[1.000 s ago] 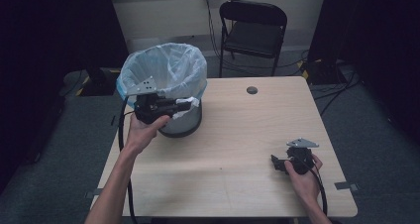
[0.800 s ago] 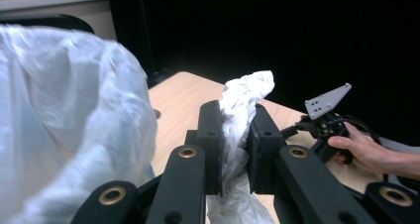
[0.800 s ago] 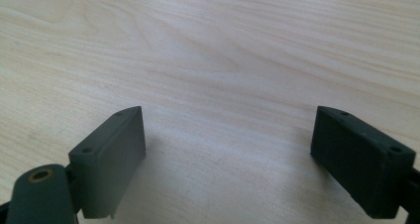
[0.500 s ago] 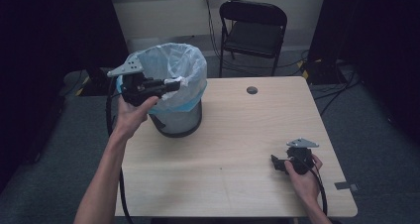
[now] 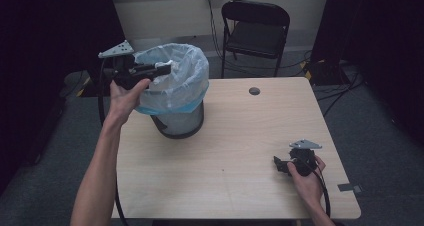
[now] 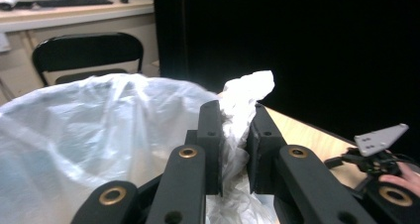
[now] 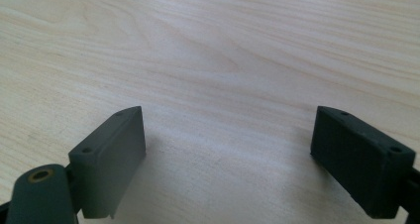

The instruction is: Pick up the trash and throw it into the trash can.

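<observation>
The pale wooden table (image 5: 235, 156) carries a round bin lined with a translucent blue-white plastic bag (image 5: 175, 81) at about ten o'clock. Since a second ago the left gripper (image 5: 162, 67) has risen from the bin's near side to its rim, clenched on a crumpled white wad of tissue (image 6: 242, 105); dropping it in looks next. At four o'clock the right gripper (image 5: 280, 164) rests with jaws spread, grasping nothing.

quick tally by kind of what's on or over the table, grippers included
Grippers: 2, left gripper and right gripper
Bins: 1, bin
Bin liners: 1, bin liner
Crumpled white wads: 1, wad in the left gripper's jaws
Total: 5
</observation>
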Tool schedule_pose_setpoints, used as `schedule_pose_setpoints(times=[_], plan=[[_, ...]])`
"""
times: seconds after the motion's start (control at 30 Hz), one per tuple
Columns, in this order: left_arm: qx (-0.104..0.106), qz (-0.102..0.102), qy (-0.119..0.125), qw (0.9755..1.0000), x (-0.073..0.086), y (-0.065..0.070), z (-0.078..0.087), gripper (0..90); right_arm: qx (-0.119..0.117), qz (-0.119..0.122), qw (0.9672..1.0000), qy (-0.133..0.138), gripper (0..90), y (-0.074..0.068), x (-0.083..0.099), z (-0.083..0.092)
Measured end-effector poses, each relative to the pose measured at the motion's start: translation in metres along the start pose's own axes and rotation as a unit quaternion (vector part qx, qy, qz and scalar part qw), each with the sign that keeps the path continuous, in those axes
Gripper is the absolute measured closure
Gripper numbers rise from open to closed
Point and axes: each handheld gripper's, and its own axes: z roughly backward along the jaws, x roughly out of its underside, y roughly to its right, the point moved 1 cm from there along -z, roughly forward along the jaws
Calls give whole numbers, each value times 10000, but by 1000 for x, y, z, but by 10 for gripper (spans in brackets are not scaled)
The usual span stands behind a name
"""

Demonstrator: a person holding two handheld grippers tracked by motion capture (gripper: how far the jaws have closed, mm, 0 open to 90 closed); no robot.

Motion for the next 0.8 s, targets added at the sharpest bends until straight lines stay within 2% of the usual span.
schedule_pose_setpoints(times=[0.1,0.23,0.27,0.37,0.4,0.43,0.57,0.7,0.8], plan=[[-53,130,-95,9999,1,-8,-4,795,0,-4,10000,-1,129,0,0,0],[-101,228,-31,9997,1,-12,-5,781,0,-5,10000,-2,129,0,0,0],[-207,315,-57,9993,1,-16,-5,764,0,-5,10000,-2,129,0,0,0],[-265,358,-64,9990,2,-19,-6,640,-1,0,10000,0,129,0,0,0],[-340,376,-66,9987,2,-20,-6,640,-1,-1,10000,-1,129,0,0,0],[-373,408,-114,9984,3,-21,-6,571,0,0,10000,0,129,0,0,0],[-431,437,-46,9981,4,-20,-8,431,1,-1,10000,0,129,0,0,0],[-420,445,-90,9981,9,-19,-9,298,0,3,10000,0,129,0,0,0],[-296,529,9,9982,12,-19,-7,271,0,-5,10000,-2,129,0,0,0]])
